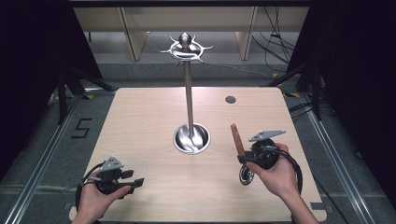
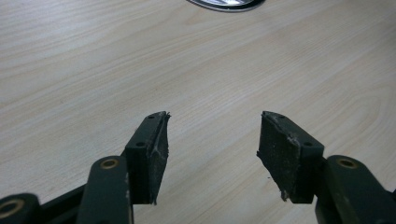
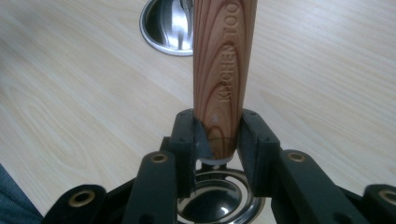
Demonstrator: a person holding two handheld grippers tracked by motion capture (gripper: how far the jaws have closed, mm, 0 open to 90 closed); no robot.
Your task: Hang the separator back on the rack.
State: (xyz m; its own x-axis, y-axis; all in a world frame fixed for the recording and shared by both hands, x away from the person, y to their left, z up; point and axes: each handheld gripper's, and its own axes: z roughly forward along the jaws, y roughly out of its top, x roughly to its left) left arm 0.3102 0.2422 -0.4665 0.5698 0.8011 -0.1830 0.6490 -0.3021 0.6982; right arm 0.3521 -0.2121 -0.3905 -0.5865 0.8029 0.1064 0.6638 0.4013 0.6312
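Clamping wooden handle [image 3: 219, 70] inside right hand-held gripper [image 3: 217, 140].

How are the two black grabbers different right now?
The right gripper is squeezing a wooden-handled kitchen tool; the left gripper has nothing between its jaws, which stand wide apart. The right gripper holds its tool's handle pointing upward with the shiny metal end near the table, while the left gripper lies level, pointing sideways. Both are black, two-jawed and held in a hand.
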